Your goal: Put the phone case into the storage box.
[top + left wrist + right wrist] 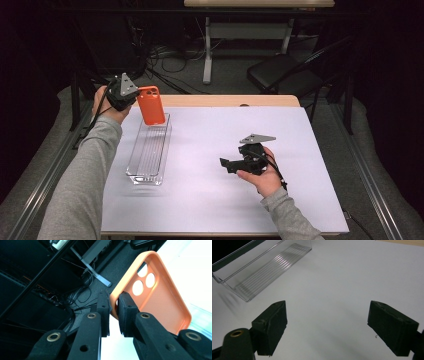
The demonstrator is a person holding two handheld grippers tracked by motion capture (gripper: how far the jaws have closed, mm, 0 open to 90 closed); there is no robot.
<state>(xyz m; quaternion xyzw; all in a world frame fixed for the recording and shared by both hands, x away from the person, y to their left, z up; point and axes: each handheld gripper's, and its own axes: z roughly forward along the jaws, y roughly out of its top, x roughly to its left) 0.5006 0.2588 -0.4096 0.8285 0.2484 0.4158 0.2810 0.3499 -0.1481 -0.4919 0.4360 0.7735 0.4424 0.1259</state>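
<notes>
Two grippers: one is loaded, one is idle.
Right gripper (226, 165): held low over the white table (210, 200) nearest the person, jaws spread wide with nothing between them; bare surface is seen all round it.
Clear tray (148, 176): a long, narrow bin with ribbed floor and thin upright walls, lying lengthwise away from the person, well apart from the right gripper.
Left gripper (136, 95): clamped on the rim of the orange phone case (151, 105) near its camera cut-outs.
Phone case: hung upright over the tray's far end, its lower edge at or just inside the walls.
Step in hand: judged to be lowering the case into the tray; it should be kept aligned with the long axis and released only once settled.
Edges: the tray's far wall and the table's far wooden edge (220, 100) lie close by; freer room is offered along the tray toward the person.
</notes>
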